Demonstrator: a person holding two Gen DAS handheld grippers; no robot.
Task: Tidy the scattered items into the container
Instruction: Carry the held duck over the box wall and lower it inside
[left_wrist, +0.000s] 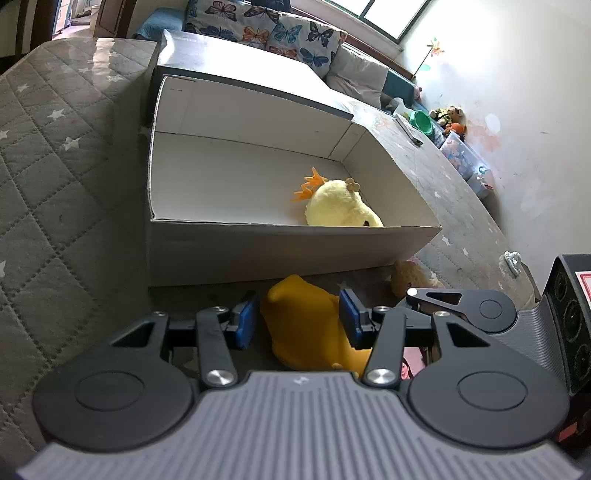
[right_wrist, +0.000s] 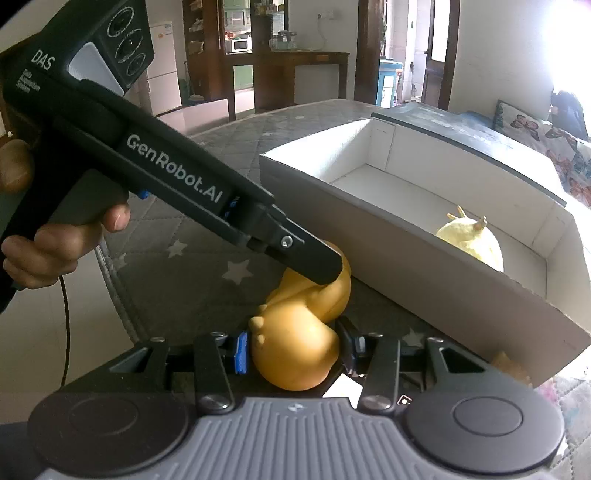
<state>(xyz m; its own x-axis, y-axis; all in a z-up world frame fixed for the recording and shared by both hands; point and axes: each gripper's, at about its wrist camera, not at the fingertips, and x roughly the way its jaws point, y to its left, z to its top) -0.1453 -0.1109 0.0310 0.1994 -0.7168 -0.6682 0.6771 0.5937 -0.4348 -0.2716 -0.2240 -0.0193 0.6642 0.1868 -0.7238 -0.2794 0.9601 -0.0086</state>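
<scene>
We have both claws around the orange toy (right_wrist: 295, 354) lying on the mattress (left_wrist: 66, 192) just before the box (left_wrist: 258, 247); left claw (left_wrist: 299, 319) and right claw (right_wrist: 295, 352) pinch opposite ends; uneven lifting could tear it free or snag the box wall.

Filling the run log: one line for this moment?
left hand-held gripper: around orange toy | right hand-held gripper: around it too | yellow plush: in box
</scene>
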